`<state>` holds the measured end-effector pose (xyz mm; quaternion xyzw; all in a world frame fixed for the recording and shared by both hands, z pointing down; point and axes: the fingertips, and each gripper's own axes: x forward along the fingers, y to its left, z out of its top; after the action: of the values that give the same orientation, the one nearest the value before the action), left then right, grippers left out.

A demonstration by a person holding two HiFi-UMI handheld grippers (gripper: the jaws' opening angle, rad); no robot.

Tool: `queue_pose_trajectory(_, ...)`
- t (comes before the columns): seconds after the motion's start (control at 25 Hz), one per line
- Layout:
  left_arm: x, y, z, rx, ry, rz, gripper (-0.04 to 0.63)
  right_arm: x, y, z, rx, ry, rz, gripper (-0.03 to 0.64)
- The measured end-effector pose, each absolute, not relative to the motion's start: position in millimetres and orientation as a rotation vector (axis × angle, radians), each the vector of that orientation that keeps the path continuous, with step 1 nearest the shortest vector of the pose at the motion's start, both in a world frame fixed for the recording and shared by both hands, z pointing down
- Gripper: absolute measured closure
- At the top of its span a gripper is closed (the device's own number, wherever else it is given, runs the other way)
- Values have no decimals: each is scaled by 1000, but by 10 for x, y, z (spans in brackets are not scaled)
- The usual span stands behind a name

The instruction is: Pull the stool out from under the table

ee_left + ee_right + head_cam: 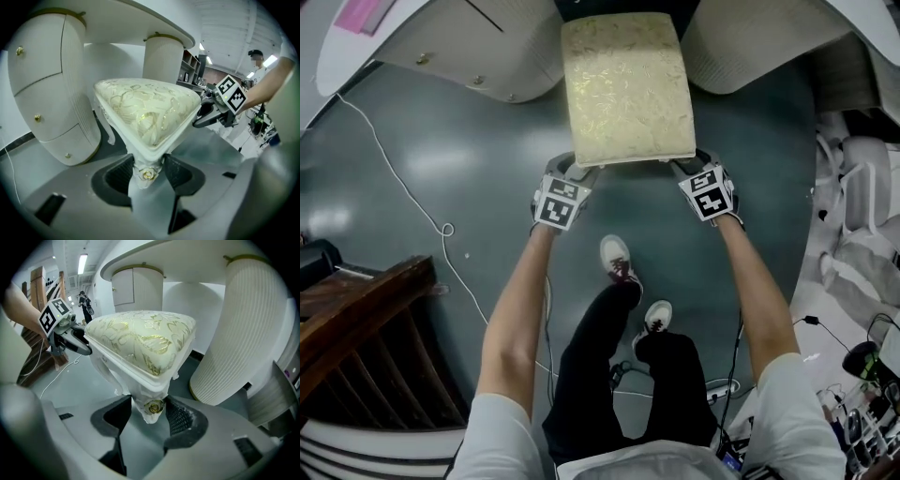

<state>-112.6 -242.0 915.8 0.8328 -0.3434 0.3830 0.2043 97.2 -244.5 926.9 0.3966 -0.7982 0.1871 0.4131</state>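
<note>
2 stool point(626, 89) corners gripped: left gripper point(577, 172), right gripper point(692, 169); open floor point(459, 164) nearside, table point(450, 47) beyond.

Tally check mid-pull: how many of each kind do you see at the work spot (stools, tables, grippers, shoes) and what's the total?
stool: 1
table: 1
grippers: 2, the left gripper and the right gripper, each closed on a near corner leg of the stool
shoes: 2
Total: 6

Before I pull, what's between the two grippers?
The stool: its near edge runs from the left gripper to the right gripper, a corner clamped in each. The head view shows it.
</note>
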Motion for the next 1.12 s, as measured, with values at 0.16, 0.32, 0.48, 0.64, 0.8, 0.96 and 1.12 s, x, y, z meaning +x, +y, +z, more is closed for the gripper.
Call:
queue_pose_trajectory(0.16,-1113,-1992,9165,2300,-933,1094,376,991,-1986,9267,977,-1995,501,391)
queue_pose_trajectory(0.32,-1100,-1597,9155,2295,-916,1103,376,1013,-1589,9263,950,-1977,488,391)
queue_pose_trajectory(0.48,-1119,-1326,9138,2293,-916,1104,376,1000,-1309,9249,920,-1952,472,391)
queue_pose_trajectory(0.64,-1151,-1093,9162,2289,-909,1109,376,978,-1055,9280,908,-1923,441,391)
queue_pose_trajectory(0.8,-1194,-864,9153,2271,-879,1125,376,941,-826,9278,875,-1905,437,391)
queue_pose_trajectory(0.96,-1235,-803,9029,2252,-898,1105,377,1020,-817,9080,865,-1885,401,391)
queue_pose_trajectory(1.12,-1395,-699,8876,2217,-938,1101,384,1174,-797,8762,863,-1852,340,391)
